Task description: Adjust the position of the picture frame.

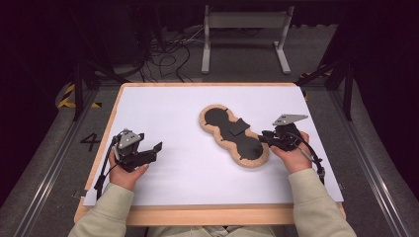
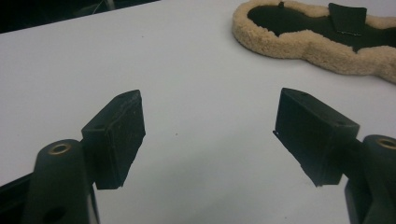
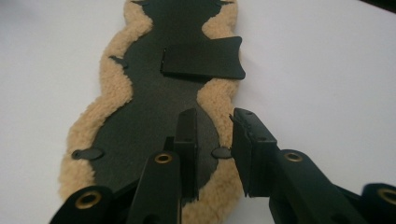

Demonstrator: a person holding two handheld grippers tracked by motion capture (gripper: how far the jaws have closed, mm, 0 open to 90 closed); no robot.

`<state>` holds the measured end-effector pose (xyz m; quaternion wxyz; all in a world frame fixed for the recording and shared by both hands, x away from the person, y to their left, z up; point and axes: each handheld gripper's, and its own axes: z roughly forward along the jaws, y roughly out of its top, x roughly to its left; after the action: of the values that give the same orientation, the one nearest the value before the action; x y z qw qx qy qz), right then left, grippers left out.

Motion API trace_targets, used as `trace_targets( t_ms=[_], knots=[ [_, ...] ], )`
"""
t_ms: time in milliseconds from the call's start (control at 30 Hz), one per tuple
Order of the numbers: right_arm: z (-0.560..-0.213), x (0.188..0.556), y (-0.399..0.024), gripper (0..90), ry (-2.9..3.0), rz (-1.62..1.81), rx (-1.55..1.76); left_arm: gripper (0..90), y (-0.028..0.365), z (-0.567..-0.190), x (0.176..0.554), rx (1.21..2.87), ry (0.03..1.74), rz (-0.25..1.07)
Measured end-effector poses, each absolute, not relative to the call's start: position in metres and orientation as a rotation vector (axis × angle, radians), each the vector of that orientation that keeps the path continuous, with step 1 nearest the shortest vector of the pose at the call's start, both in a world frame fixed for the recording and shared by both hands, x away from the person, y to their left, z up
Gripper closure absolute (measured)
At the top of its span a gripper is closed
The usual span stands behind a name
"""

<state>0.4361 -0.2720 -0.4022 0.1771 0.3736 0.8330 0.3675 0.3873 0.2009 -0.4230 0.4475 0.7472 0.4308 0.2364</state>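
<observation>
Our right gripper [image 1: 263, 138] sits at the near end of the fleece-edged pad [image 1: 232, 136] right of centre on the white table [image 1: 168, 106] in the high view, while our left gripper [image 1: 150, 150] rests well apart on the bare surface. In the left gripper view our jaws stand wide open, holding nothing, the pad [image 2: 299, 44] far off. In the right gripper view our jaws straddle the pad's fleece edge [image 3: 217, 116] with a narrow gap; we cannot tell whether they pinch it.

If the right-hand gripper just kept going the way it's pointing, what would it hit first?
Probably the fleece pad: the right gripper has its jaws straddling the pad's woolly edge, with a black flap farther along that line.
</observation>
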Motion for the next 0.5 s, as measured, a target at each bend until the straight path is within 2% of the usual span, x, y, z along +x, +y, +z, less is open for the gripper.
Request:
trace_targets(
  t_ms=[133,367,500],
  knots=[
    [-0.407,0.446,-0.269,73.9,2.357,1.036,1.083,24.8,0.201,-0.424,0.388,1.857,1.066,0.578],
    [-0.415,0.455,-0.272,89.8,2.331,0.966,1.138,25.3,0.201,-0.426,0.389,1.859,1.083,0.572],
    [-0.419,0.458,-0.272,90.0,2.351,0.918,1.150,25.4,0.201,-0.426,0.390,1.859,1.090,0.567]
  ],
)
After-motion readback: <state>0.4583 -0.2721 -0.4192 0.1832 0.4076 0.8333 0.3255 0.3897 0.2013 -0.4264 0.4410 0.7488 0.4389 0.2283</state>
